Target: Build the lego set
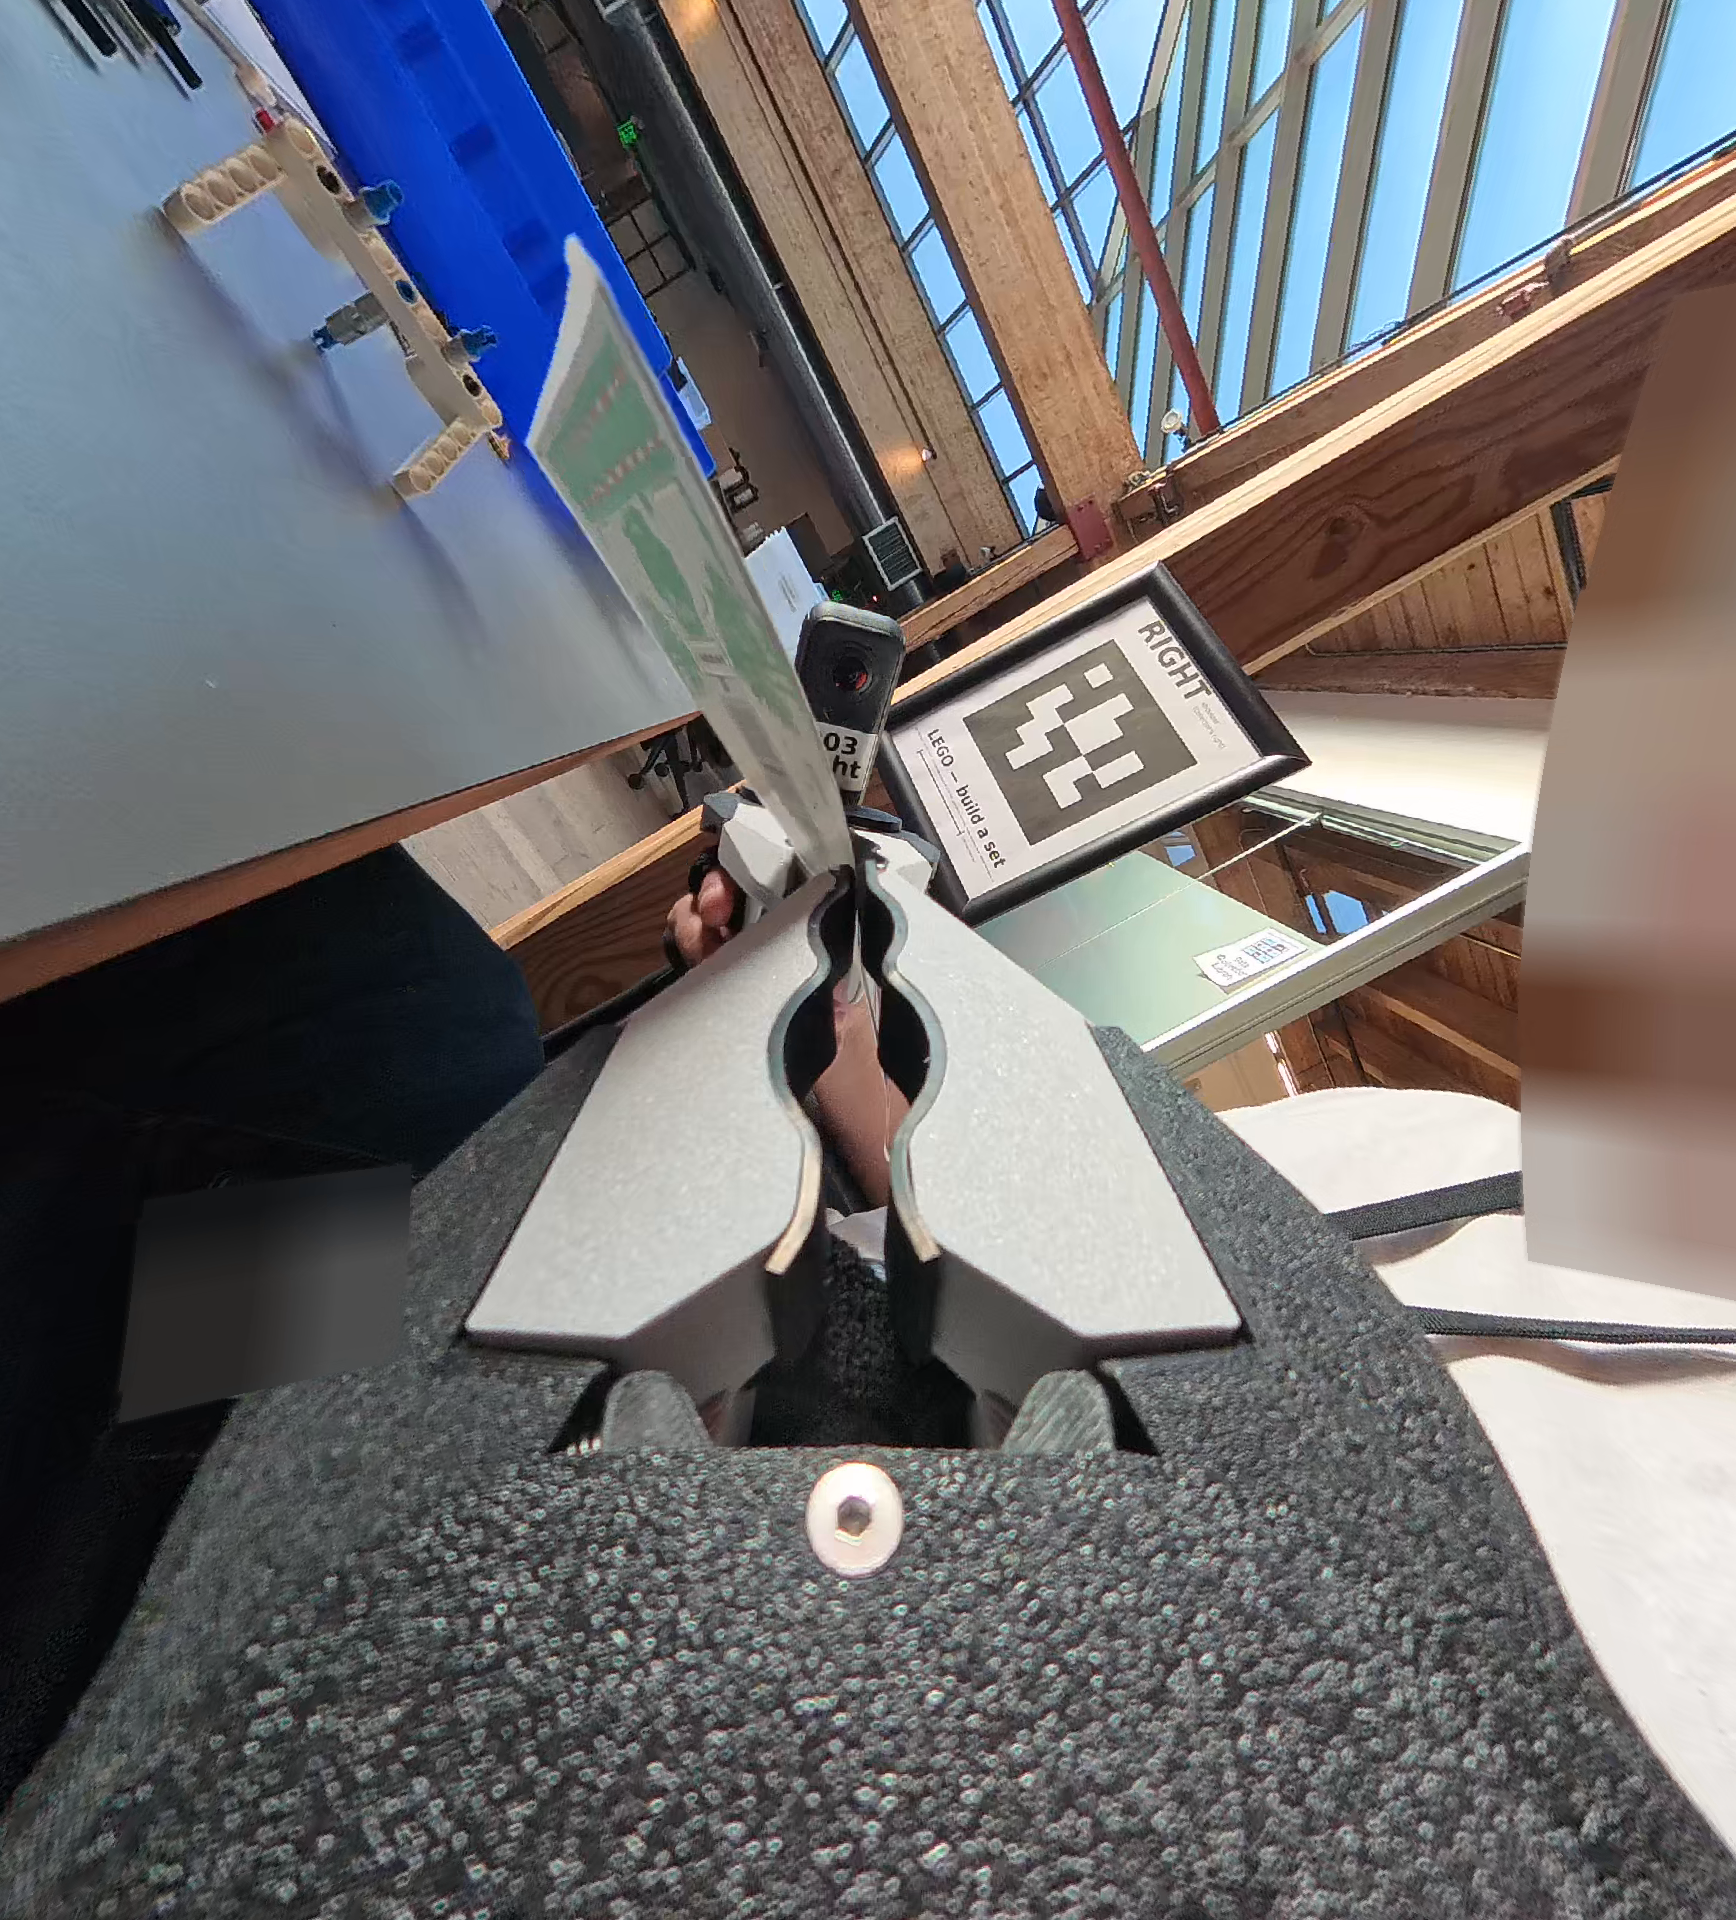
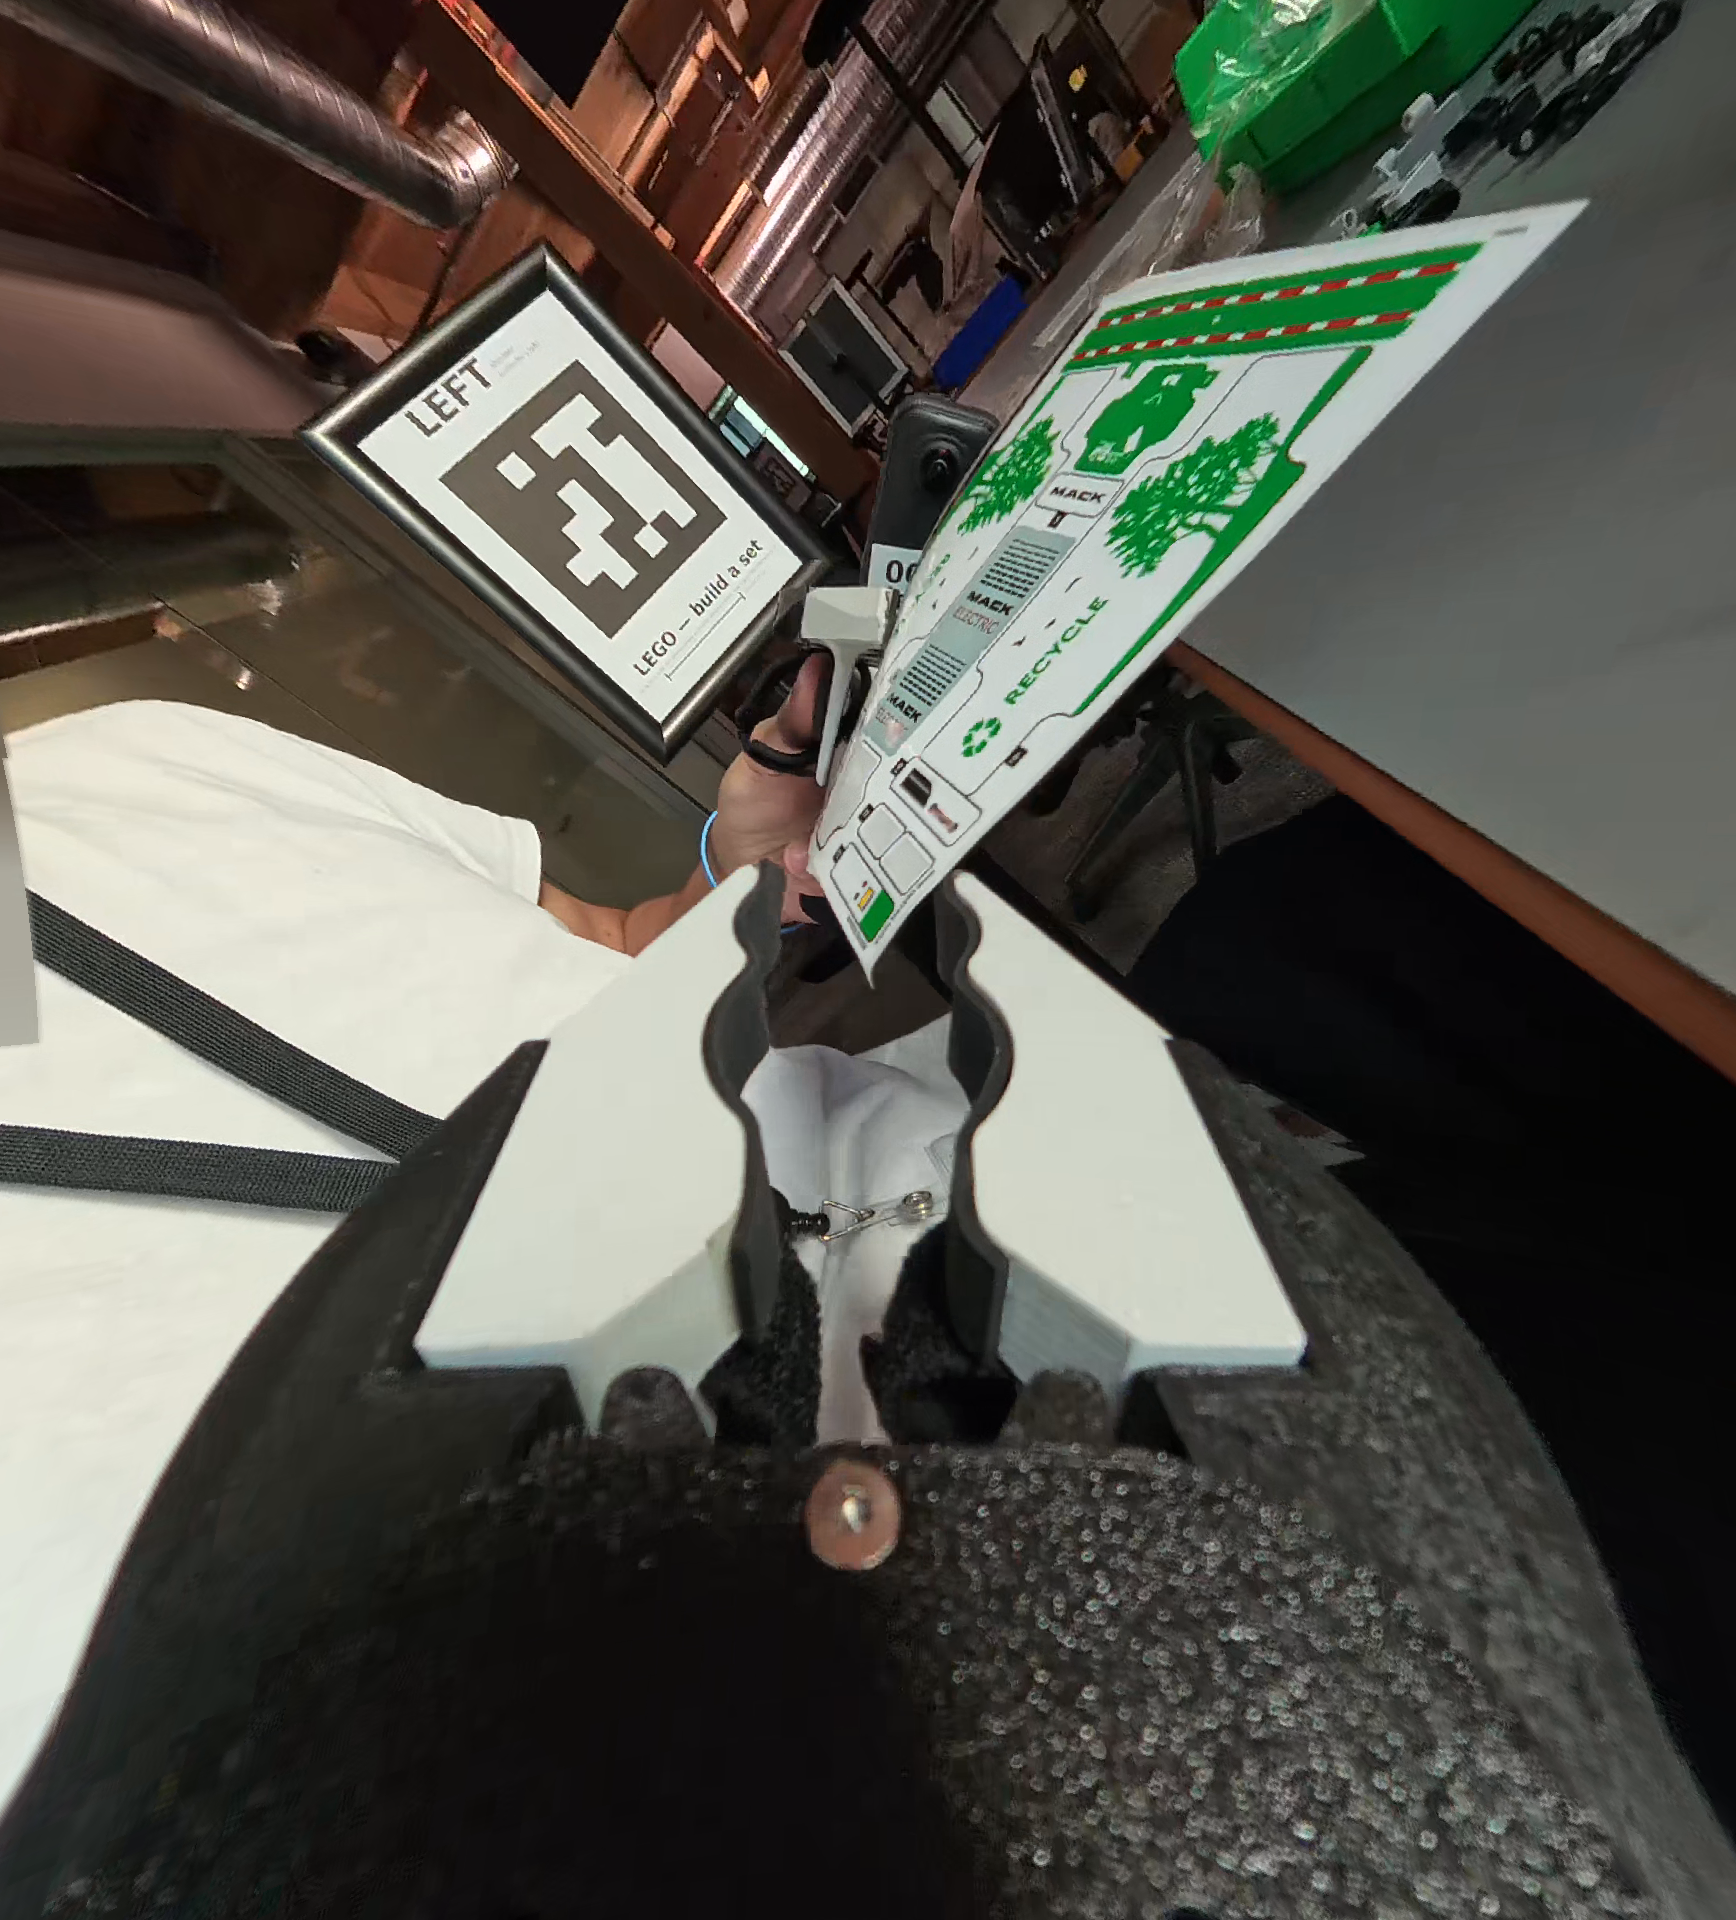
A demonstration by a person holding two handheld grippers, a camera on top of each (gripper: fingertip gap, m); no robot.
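While the left tongs (image 1: 851, 883) are nearly shut and pinch one corner of the sticker sheet (image 1: 635, 488), the sheet stands up in the air beside the desk (image 1: 116, 520) edge, not on it. In the left wrist view, from left to right: the grey desk carries a tan beam frame (image 1: 376, 270) with blue pins, a blue bin (image 1: 428, 125) lies behind it, then comes the sheet seen almost edge-on, then a framed card (image 1: 1082, 738) with a black-and-white square code and some printed words.

In the right wrist view, a similar framed card (image 2: 563, 499) with a code and words is at the left. Next to it, the sticker sheet (image 2: 1134, 499) shows its face: green trees, a green and red striped band, a recycling sign, and small brand words. The right tongs (image 2: 859, 894) are moderately wide; the lower corner of the sheet hangs between their tips, and I cannot tell if it touches them. At far right, a green bin (image 2: 1290, 94) stands on the desk (image 2: 1570, 520).
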